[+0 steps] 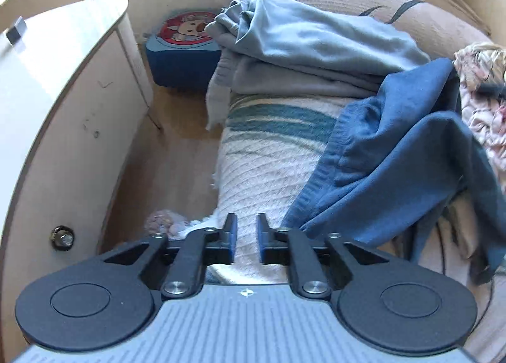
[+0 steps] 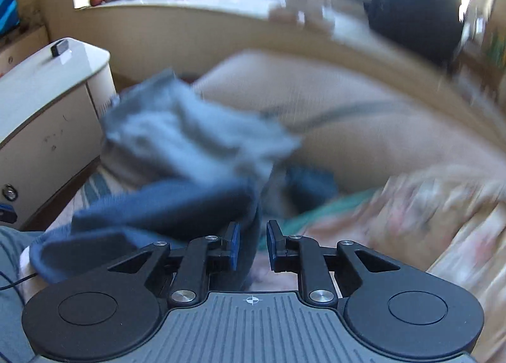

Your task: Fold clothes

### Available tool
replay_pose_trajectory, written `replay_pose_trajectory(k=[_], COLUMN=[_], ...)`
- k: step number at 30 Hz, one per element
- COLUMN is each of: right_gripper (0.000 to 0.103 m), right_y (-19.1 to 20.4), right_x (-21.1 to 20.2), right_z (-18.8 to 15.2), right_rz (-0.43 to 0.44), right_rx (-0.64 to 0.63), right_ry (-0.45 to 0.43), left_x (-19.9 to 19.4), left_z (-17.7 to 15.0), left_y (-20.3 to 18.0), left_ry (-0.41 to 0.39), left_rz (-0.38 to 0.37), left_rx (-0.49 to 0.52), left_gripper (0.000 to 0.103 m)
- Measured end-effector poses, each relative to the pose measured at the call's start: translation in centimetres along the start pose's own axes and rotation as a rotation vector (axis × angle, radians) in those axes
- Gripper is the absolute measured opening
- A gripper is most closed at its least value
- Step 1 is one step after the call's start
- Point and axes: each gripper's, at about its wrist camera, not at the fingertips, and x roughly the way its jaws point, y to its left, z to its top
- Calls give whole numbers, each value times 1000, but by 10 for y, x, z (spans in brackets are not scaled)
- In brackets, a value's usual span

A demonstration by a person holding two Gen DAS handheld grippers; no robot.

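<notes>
Left gripper (image 1: 246, 238) and right gripper (image 2: 253, 244) both point forward, jaws slightly parted.

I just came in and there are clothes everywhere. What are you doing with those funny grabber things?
A person is folding clothes on a bed, holding one gripper in each hand. The left gripper is open and empty over the striped blanket, beside a crumpled dark blue garment. The right gripper is open too, with that garment's cloth lying between its fingers. A light blue garment waits farther back.

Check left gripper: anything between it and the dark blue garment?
Nothing visible. The left gripper is open over the striped white blanket; the dark blue garment lies just to its right, its ribbed hem nearest, with only bare blanket between.
</notes>
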Motion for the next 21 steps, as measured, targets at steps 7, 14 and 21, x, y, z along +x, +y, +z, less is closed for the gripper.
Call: replay_pose_trajectory(k=[7, 14, 21], right_gripper=[38, 37, 28], right_y=[-13, -6, -3], right_x=[26, 45, 48], right_z=[-31, -52, -63], right_rz=[117, 138, 171], right_rx=[146, 187, 226], right_ry=[63, 92, 73], left_x=[12, 72, 112], left_z=[42, 83, 77], left_y=[-5, -42, -70], left_ry=[-27, -15, 58], left_rz=[-145, -183, -278], left_rx=[-33, -4, -13], left_gripper=[53, 18, 17])
